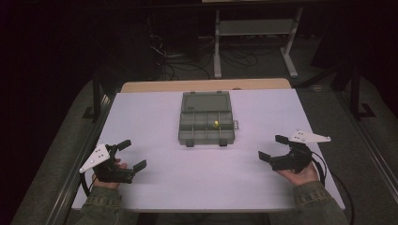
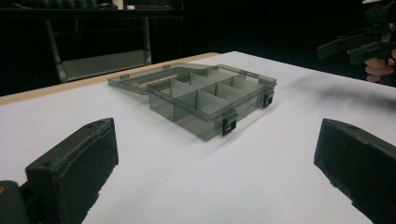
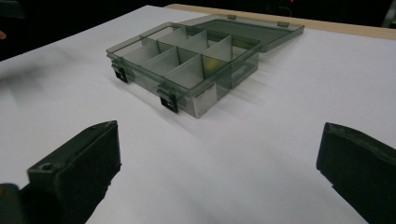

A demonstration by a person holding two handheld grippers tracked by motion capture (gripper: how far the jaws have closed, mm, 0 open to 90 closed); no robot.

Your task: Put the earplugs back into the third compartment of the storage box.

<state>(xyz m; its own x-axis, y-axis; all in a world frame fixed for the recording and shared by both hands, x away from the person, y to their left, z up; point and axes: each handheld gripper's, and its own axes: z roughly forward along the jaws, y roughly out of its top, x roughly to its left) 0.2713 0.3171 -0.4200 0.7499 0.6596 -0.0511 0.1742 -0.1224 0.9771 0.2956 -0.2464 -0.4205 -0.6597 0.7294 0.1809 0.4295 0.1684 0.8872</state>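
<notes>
A smoky grey plastic organiser box (image 1: pixel 206 125) lies in the middle of the white table, its lid (image 1: pixel 206 101) folded flat behind it. A small yellow object (image 1: pixel 215 123) sits in one compartment on the right side of the back row. The left gripper view has the box (image 2: pixel 212 95) ahead between wide jaws, and the right gripper view has the box (image 3: pixel 187 63) likewise. My left gripper (image 1: pixel 132 154) rests open at the table's front left, empty. My right gripper (image 1: pixel 272 147) rests open at the front right, empty. Both stand well clear of the box.
The white tabletop (image 1: pixel 206 178) has free room all around the box. A wooden strip (image 1: pixel 206 85) runs along the far edge. Beyond it, on the dark floor, are a metal stand (image 1: pixel 256 33) and cables (image 1: pixel 178 56).
</notes>
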